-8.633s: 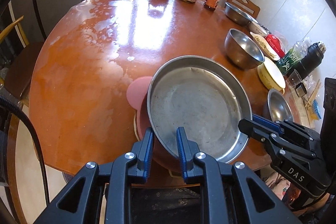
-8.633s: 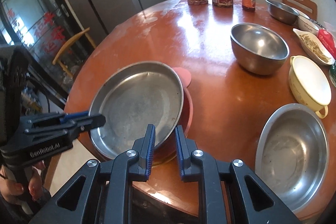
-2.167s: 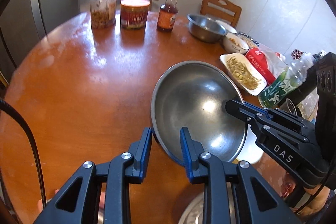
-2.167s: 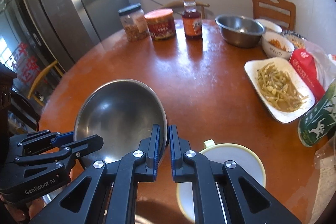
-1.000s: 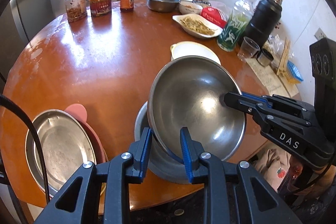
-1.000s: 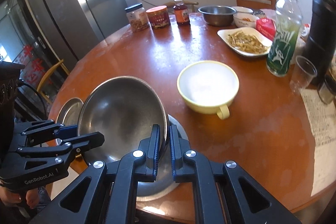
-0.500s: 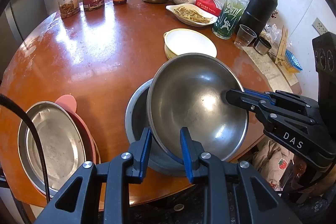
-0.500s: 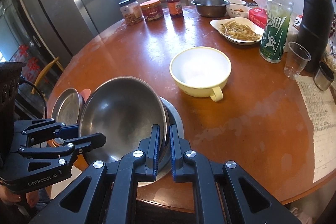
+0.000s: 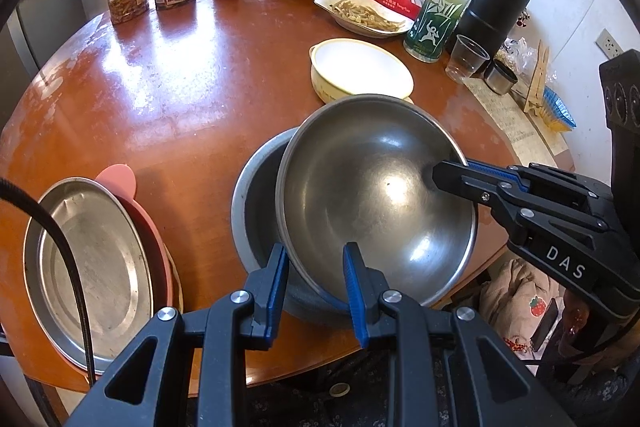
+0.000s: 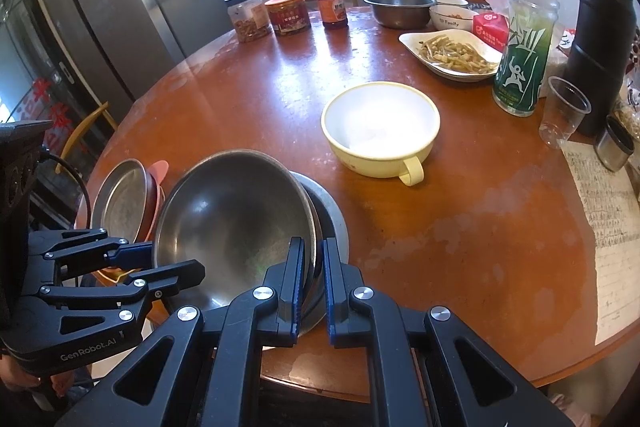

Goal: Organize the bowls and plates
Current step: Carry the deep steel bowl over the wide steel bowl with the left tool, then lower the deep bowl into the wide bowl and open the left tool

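Both grippers are holding one steel bowl (image 9: 376, 195) by its rim, tilted over a larger steel bowl (image 9: 256, 195) sitting on the desk (image 9: 168, 95). The left gripper (image 9: 314, 267) is gripping the near rim between its jaws; the right gripper (image 10: 310, 267) is clenching the opposite rim, jaws nearly together. Left of the left jaws, a steel plate (image 9: 84, 259) is lying on a pink plate (image 9: 120, 179). Beyond the bowl, a yellow cup-bowl (image 10: 380, 131) is standing apart.
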`<state>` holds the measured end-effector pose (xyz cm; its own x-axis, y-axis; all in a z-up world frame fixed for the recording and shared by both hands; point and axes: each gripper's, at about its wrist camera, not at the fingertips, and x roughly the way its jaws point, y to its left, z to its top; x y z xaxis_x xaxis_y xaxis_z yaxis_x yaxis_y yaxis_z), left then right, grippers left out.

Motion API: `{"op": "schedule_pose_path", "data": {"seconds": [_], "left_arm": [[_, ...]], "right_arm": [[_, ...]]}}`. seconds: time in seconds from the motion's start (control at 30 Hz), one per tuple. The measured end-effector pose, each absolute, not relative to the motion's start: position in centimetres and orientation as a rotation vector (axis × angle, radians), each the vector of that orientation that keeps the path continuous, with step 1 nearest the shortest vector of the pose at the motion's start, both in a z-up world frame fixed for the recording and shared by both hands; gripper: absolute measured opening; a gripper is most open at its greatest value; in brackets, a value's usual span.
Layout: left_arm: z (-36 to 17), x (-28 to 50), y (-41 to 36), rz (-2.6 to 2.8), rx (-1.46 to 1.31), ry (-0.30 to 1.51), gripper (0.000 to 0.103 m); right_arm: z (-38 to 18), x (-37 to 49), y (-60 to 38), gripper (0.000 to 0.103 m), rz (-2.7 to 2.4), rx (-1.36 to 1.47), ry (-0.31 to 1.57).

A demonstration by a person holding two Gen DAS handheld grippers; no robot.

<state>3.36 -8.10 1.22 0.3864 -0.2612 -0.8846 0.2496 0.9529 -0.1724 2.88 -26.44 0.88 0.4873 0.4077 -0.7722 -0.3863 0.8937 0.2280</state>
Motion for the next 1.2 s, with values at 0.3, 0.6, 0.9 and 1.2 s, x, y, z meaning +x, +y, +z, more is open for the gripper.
{"op": "schedule_pose_path", "data": {"seconds": [0.3,0.6,0.9,1.2], "left_arm": [[0.9,3.5,-8.1,-0.328,-0.014,1.146,0.028],[0.6,3.9,-8.1,-0.332,-0.012,1.165,0.028],[0.2,4.3,-8.2,-0.334,-0.011,1.186,0.028],[-0.3,4.7,-8.5,-0.345,-0.021,1.201,0.028]], "right_arm": [[0.6,2.8,-26.2,0.010,0.484,0.017,0.961],[0.4,2.8,-25.9,0.011,0.485,-0.003,0.974],[0.0,3.1,-25.7,0.011,0.477,-0.004,0.989],[-0.5,3.4,-25.8,0.011,0.460,0.000,0.999]]}}
